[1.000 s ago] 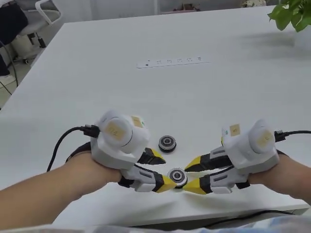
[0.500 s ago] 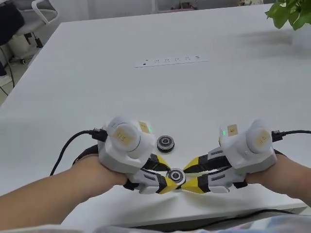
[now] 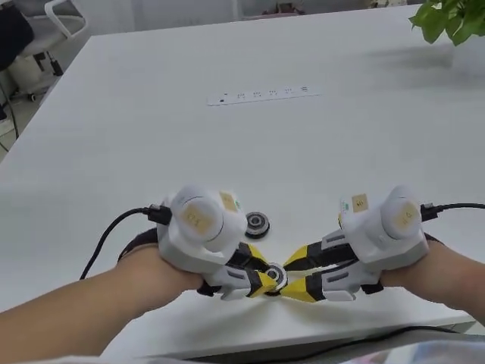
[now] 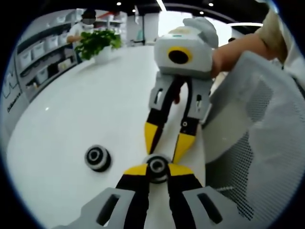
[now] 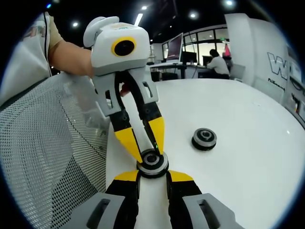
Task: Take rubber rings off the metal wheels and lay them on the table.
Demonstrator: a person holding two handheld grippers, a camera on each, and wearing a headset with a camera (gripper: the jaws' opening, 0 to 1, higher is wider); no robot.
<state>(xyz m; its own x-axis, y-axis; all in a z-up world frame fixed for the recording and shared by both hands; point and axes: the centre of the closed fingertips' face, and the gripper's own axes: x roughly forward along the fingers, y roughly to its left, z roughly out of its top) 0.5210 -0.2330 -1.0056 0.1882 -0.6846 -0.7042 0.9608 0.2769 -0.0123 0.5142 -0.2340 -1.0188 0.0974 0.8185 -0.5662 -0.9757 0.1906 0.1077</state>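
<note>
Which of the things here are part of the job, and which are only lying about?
For the job: near wheel, between left gripper and right gripper; far wheel; table.
Only lying about: socket strip, plant, chair.

A broad white bench [image 3: 151,114] carries an inset power strip [image 3: 262,95], with a leafy green plant [image 3: 447,19] at its far corner. A white office chair [image 3: 53,23] stands beyond (a mesh chair [image 5: 43,157] sits nearer). Ceiling lights [image 5: 143,19] glow above shelves of bins [image 4: 43,62].
</note>
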